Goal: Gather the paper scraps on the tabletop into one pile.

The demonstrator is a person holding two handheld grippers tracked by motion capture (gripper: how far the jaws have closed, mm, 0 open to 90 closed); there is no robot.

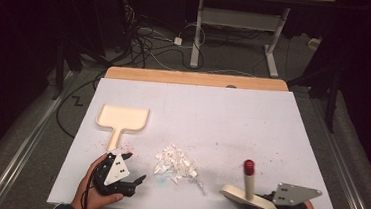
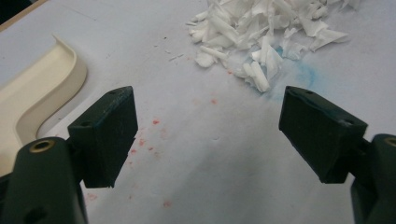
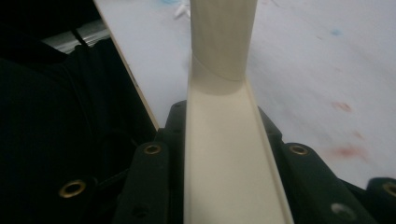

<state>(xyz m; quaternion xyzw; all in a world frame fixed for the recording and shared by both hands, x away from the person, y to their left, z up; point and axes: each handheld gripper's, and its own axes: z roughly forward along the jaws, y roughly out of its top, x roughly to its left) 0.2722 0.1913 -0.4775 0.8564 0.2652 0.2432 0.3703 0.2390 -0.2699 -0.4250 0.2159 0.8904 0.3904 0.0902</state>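
White sheet-covered table (image 1: 252,120) on a wooden top, dark floor with cables and desk legs in the upper part of the high view. Faint red and blue stains on the sheet near the pile.

One pile of shredded white paper scraps (image 1: 176,164) sits lower centre of the high view, nothing on top of it. One cream plastic dustpan with a short handle (image 1: 122,119) lies left of centre, handle pointing toward the bottom edge.

Left gripper (image 1: 129,170) at lower left, in a hand — jaws spread wide, nothing between them. In the left gripper view the scrap pile (image 2: 266,37) is at upper centre-right, ahead of the jaws and apart from them; the dustpan rim (image 2: 46,84) shows at the left edge, just beside the left jaw, not touching as far as I can tell. Bare sheet between the jaws and the scraps.

Right gripper (image 1: 260,206) at lower right, near the table's front edge — clamped on one cream brush with a flat base and an upright round handle tipped red (image 1: 248,187). Right gripper view: the cream base (image 3: 229,158) runs between both jaws, handle rising at top centre. Brush is well right of the pile, clear sheet between.
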